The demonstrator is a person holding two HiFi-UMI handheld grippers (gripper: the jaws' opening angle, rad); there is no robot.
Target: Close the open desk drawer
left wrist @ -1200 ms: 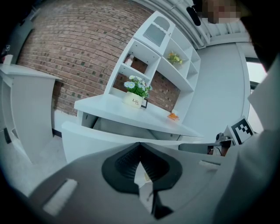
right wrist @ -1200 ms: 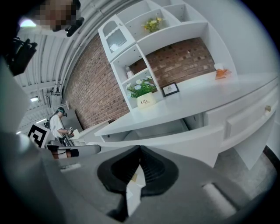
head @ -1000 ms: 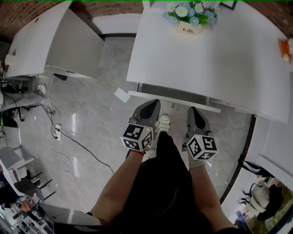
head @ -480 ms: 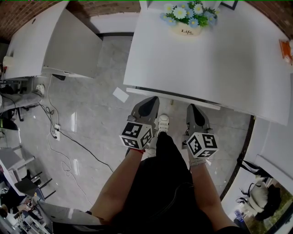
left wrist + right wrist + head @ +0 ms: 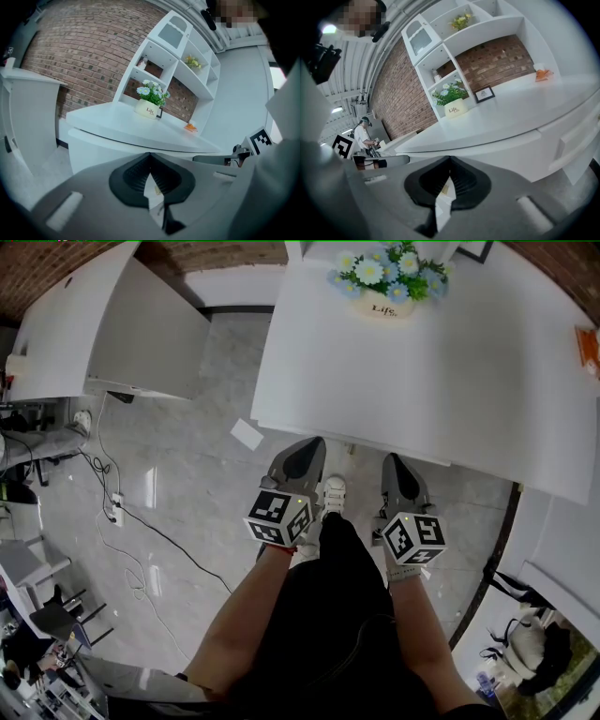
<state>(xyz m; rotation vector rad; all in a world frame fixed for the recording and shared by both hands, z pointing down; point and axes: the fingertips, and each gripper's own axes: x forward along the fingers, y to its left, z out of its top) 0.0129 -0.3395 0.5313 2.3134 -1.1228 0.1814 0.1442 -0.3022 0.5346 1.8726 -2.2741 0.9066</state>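
The white desk fills the upper right of the head view. Its drawer now sits under the desk top, and only a thin strip of its front shows there. In the left gripper view the drawer front is a flat white panel just beyond the jaws. It appears again as a white panel in the right gripper view. My left gripper and right gripper are both shut on nothing. Their tips point at the drawer front, side by side; whether they touch it I cannot tell.
A flower pot and a small orange object stand on the desk. A white cabinet is at the left. A paper scrap and a cable lie on the floor. The person's shoe is between the grippers.
The drawer front, which stuck out with a dark gap behind it, has slid in under the desk top. Both grippers have moved forward with it.
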